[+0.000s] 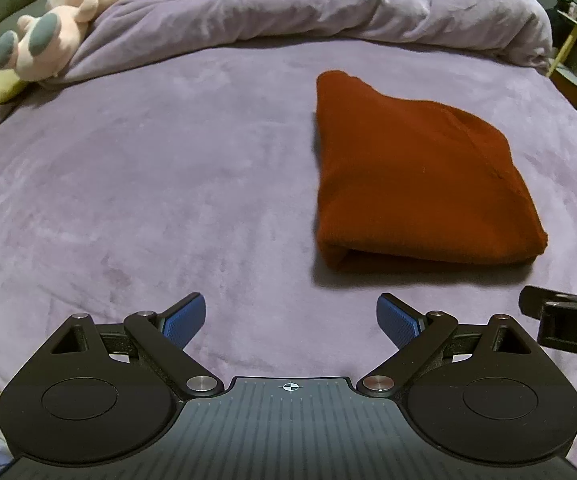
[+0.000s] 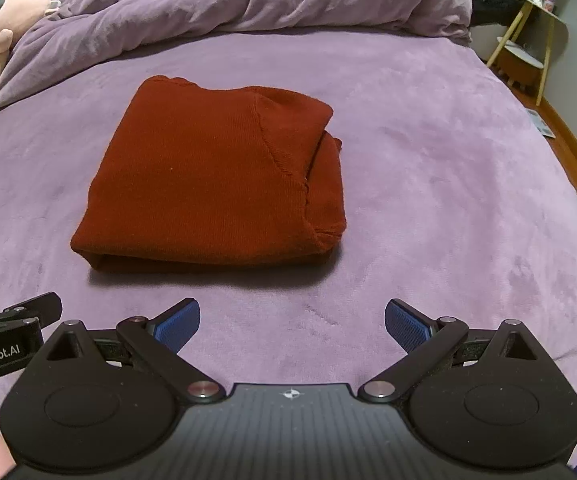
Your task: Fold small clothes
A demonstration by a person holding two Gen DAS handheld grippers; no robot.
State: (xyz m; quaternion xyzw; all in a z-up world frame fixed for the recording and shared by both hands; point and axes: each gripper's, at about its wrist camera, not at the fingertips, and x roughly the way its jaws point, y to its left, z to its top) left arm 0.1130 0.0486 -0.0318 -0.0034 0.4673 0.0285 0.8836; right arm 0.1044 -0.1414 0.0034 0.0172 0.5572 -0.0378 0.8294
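A rust-red knit garment (image 1: 416, 176) lies folded into a compact rectangle on the purple bed cover (image 1: 148, 184). In the right wrist view the garment (image 2: 212, 176) is ahead and a little left. My left gripper (image 1: 290, 320) is open and empty, short of the garment's near left corner. My right gripper (image 2: 292, 322) is open and empty, just short of the garment's near edge. The two grippers sit side by side; part of the right one (image 1: 568, 320) shows at the left view's right edge, and part of the left one (image 2: 4, 332) shows at the right view's left edge.
A crumpled purple duvet (image 1: 308, 4) is heaped along the far side of the bed. Pink plush toys (image 1: 56, 24) lie at the far left. A small yellow-legged side table (image 2: 528, 36) stands off the bed's far right corner, above wooden floor (image 2: 568, 148).
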